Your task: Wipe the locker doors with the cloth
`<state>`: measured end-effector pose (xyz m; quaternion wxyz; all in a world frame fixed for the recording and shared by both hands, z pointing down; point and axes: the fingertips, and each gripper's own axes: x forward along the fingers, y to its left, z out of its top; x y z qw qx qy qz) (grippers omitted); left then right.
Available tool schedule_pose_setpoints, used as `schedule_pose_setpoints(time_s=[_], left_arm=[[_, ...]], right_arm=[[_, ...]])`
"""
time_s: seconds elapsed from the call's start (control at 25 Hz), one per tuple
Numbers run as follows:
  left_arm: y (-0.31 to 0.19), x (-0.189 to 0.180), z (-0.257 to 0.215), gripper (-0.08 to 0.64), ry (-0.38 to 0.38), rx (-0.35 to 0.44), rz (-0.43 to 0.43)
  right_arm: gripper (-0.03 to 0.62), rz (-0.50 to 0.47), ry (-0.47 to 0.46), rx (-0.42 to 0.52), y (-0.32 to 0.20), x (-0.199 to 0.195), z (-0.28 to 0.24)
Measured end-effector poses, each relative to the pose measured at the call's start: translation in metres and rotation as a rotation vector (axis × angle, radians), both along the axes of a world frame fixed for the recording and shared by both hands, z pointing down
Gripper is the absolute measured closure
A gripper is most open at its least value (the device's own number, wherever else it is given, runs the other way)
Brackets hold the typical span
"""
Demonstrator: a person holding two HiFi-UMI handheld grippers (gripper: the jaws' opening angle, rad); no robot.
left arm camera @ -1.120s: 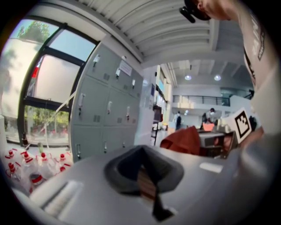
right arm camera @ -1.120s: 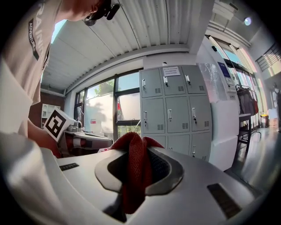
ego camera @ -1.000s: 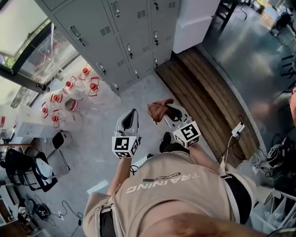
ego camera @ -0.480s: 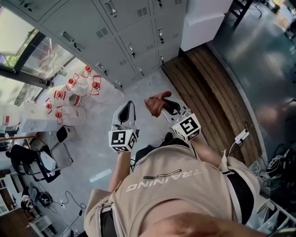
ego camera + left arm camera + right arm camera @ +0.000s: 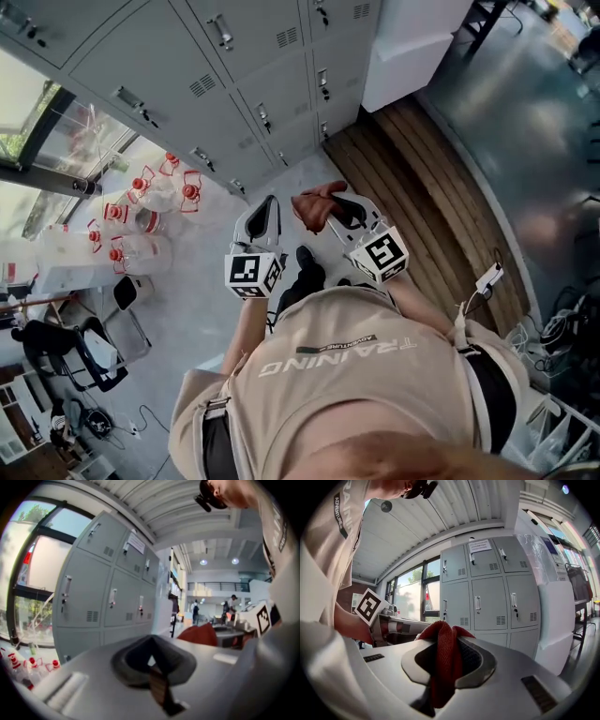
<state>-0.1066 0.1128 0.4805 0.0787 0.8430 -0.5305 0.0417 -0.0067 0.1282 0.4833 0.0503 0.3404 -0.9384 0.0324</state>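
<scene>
Though carrying two tongs, grips with only one: has the right tongs clamped down on the single red cloth, pinched in a fold between the jaws, a bunch of it poking out past the tips. Has the left tongs drawn together on nothing, just beside the right pair and about level with it. Points both pairs the same way, straight at the one bank of grey lockers, not off to either side. Stands well apart from that bank, bare floor between, so touches nothing of it yet with cloth or metal. Counts three columns of doors in the right gripper view, stacked in rows, each taller than wide, long axis upright. Needs, by the look of it, a step forward and then a reach with the right arm, the one bearing the cloth; can probably leave the left idle, though about equally near. Should probably run the strokes up and down along that upright axis. Has some six red-capped jugs on the floor off to the left, below the window, and one strip of wooden decking off to the right.
</scene>
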Motion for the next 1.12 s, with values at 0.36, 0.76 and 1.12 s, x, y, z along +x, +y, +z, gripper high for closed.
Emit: schedule_pose_setpoints(time_s=[0.36, 0.76, 1.12], left_arm=[[-0.111, -0.038, -0.034, 0.554, 0.008, 0.085, 0.080], [-0.187, -0.072, -0.015, 0.554, 0.040, 0.029, 0.044], [-0.265, -0.089, -0.039, 0.554, -0.009, 0.066, -0.171]], right_arm=[[0.529, 0.059, 0.016, 0.050, -0.097, -0.039, -0.031], [0.529, 0.023, 0.040, -0.012, -0.168, -0.075, -0.013], [0.529, -0.215, -0.013, 0.060, -0.258, -0.090, -0.031]])
